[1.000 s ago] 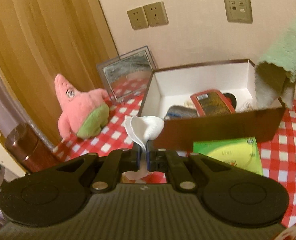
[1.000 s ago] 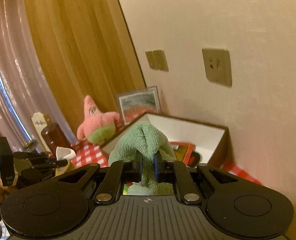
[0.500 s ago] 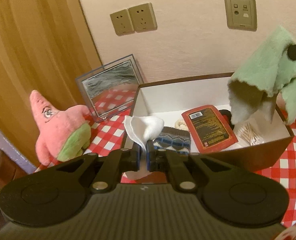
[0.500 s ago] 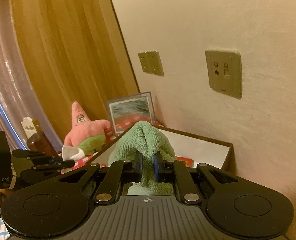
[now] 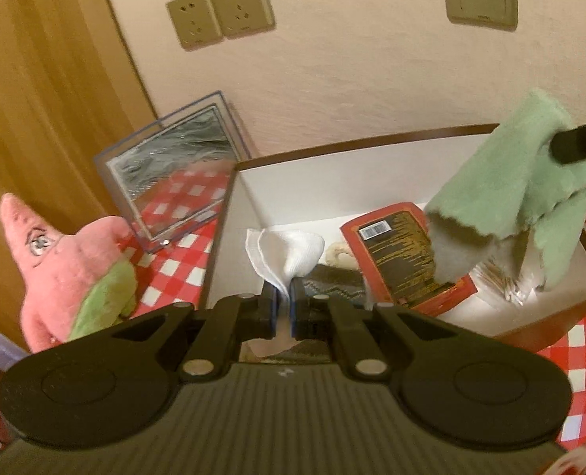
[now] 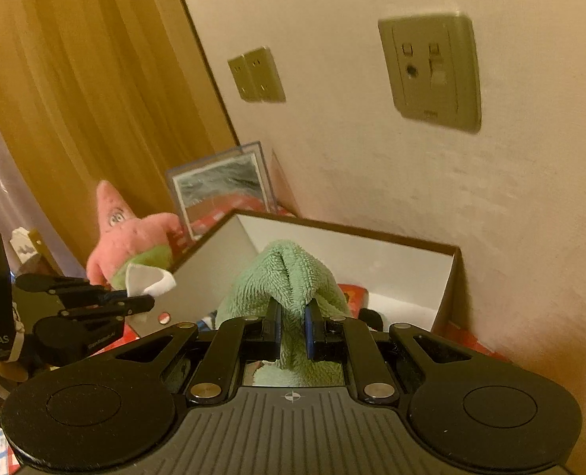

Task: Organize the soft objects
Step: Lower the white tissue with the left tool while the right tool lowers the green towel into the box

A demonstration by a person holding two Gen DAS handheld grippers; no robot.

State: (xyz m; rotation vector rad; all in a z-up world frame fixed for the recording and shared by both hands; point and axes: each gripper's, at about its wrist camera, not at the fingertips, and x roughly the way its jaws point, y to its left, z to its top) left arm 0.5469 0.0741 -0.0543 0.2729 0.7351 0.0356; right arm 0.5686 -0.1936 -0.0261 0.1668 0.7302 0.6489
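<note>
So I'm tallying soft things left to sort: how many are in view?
3: white sock in left gripper, green towel in right gripper, pink plush beside the box. Others may be hidden inside.

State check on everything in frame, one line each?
left gripper: shut on white sock
right gripper: shut on green cloth
white sock: pinched, held over box edge
green cloth: hanging over box
box: open, partly filled
pink star plush: upright outside box
mirror: leaning against wall
</note>
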